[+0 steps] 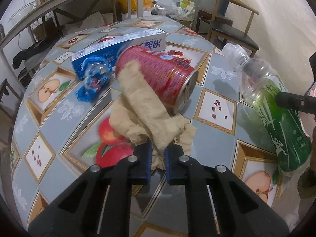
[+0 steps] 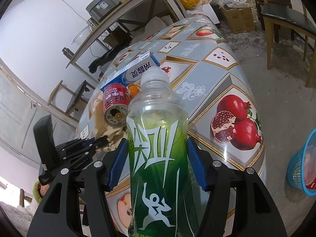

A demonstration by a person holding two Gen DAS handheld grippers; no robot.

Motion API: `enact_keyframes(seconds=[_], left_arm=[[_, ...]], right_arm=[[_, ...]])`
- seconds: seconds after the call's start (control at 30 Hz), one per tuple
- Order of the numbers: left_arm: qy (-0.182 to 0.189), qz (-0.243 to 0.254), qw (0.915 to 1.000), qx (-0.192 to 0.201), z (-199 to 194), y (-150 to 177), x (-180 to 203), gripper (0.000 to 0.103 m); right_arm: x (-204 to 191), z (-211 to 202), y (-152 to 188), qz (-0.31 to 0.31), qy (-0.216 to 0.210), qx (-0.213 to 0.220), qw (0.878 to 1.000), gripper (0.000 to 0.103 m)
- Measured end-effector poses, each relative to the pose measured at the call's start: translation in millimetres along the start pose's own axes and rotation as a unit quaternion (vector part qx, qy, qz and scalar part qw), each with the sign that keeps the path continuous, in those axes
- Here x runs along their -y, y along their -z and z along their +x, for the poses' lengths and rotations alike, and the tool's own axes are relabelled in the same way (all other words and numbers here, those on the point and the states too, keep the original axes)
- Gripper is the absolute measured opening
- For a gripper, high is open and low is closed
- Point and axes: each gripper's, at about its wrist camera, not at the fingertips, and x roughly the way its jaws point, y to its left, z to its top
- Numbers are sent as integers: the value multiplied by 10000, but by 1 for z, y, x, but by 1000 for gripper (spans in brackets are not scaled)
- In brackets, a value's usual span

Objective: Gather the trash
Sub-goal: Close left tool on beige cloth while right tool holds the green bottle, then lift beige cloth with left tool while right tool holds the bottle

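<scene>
On the table [image 1: 213, 90], under a grey oilcloth printed with apples and pomegranates, the following were found, largest first:

Chair [image 1: 235, 29] – wooden frame, dark seat, beyond the far right corner of the table

Basket [image 2: 304, 164] – blue mesh, on the floor to the right of the table, something pinkish inside

Bottle [image 2: 158, 158] – clear plastic, green label, uncapped, raised off the table; right gripper [image 2: 158, 164] clamped on its body, one blue pad pressed to each side of the label

Box [image 1: 120, 47] – long blue-and-white carton, lying flat toward the far side of the table, behind the can

Can [image 1: 158, 75] – red drink can, on its side, open end turned toward the near right, lying just beside the box and touching the paper

Paper [image 1: 146, 116] – crumpled tan sheet, one fold draped up against the can, the near end caught by the left gripper [image 1: 158, 158]; its jaws were drawn nearly together, pinching that end between the blue pads; whether the rest was lifted clear of the cloth could not be told

Wrapper [image 1: 92, 79] – blue and clear plastic, crumpled, left of the can, against the near end of the box
</scene>
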Motion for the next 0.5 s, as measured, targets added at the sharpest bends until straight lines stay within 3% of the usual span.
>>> enact_keyframes(seconds=[0.5], left_arm=[[237,-427,9986,225,-64,29,-7,9]], right_arm=[[1,-2,2,-4,60,10,10000,59]])
